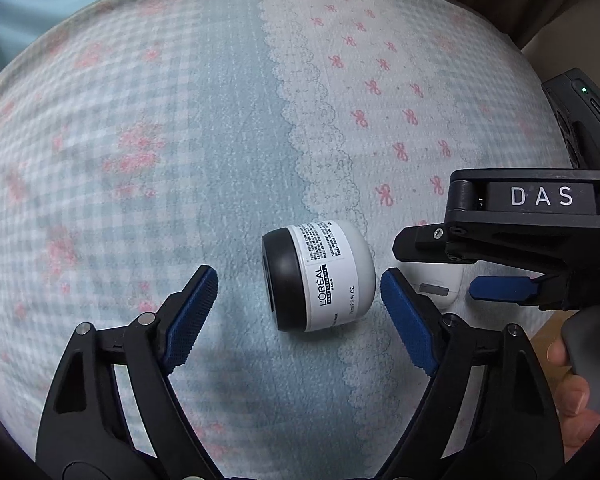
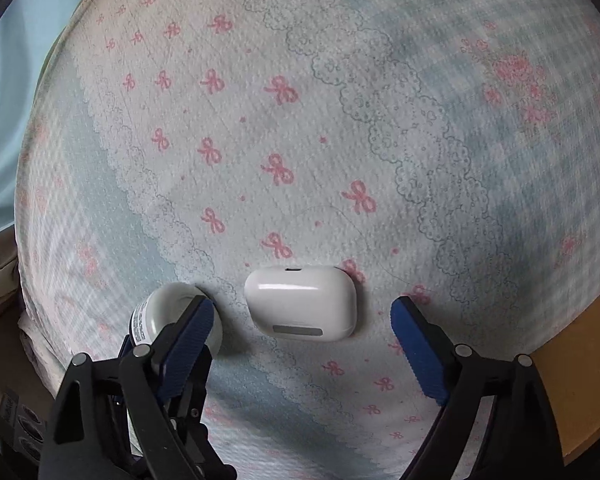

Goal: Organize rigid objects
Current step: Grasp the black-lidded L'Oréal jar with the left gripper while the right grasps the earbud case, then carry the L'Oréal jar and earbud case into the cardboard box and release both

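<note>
My left gripper [image 1: 298,296] hangs with its blue pads spread wide on either side of a white L'Oréal jar [image 1: 320,276], touching neither flank. The jar lies on its side on the patterned blanket [image 1: 220,120], its black lid [image 1: 280,276] turned toward the left pad and its printed label facing up.

My right gripper [image 2: 302,332] is likewise spread apart, framing a white earbud case [image 2: 300,300] that rests flat on the same blanket, a grey strip on its near face and a small port on its far edge. Neither pad touches the case. From this camera the jar sits just behind the left pad, close beside the case but apart from it.

In the left wrist view the right gripper comes in from the right, marked DAS, with my hand [image 1: 580,360] on its handle below. Beyond both, pink bows, lace print and pale checks run to the blanket's far edge.
</note>
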Tool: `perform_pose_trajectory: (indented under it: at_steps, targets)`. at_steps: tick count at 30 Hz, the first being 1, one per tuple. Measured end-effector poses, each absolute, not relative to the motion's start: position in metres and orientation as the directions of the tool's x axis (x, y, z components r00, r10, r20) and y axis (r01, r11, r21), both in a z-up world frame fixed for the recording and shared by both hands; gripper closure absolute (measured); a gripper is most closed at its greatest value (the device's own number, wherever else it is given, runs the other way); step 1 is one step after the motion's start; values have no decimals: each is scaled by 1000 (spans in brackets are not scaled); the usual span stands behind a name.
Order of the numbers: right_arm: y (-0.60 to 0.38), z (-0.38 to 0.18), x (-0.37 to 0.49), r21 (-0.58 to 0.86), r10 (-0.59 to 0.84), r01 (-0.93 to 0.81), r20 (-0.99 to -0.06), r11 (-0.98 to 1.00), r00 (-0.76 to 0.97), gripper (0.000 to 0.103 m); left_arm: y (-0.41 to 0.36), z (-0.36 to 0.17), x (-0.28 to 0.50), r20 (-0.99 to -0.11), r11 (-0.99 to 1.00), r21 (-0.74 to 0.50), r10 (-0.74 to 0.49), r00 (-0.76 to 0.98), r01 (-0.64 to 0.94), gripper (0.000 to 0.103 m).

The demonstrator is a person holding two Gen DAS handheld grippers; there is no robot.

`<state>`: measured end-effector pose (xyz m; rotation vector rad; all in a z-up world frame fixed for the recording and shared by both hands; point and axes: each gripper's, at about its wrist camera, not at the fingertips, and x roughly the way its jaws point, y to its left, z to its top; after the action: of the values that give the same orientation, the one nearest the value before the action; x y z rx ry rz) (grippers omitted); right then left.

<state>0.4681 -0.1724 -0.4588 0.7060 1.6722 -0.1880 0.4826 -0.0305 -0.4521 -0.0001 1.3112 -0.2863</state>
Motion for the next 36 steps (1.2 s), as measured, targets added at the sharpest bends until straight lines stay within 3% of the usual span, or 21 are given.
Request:
perform_pose_trajectory:
  at_steps: [3, 7, 10, 14, 27, 36]
  targets:
    - [-164, -465, 475, 232, 324, 540, -943, 809, -82, 25, -33, -458, 487, -951, 961, -163, -213, 224, 222, 26]
    - [-158, -471, 478, 184, 284, 545, -953, 818, -105, 27, -40, -468, 493, -953, 956, -168, -220, 207, 240, 32]
    - [-149, -475, 483, 122, 226, 524, -964, 843, -139, 35, -42, -475, 496, -952, 948, -200, -248, 181, 246, 45]
    - [-142, -474, 479, 95, 188, 520, -974, 849, -129, 47, -46, -473, 494, -951, 944, -188, -244, 191, 270, 46]
    - [-157, -462, 462, 153, 241, 513, -964, 844, -109, 48, -20, -445, 483, -941, 942, -195, -259, 217, 274, 47]
    - [-148, -404, 448, 211, 249, 435, -968, 875, -32, 47, -4, -395, 471, -923, 942, -202, -275, 269, 269, 47]
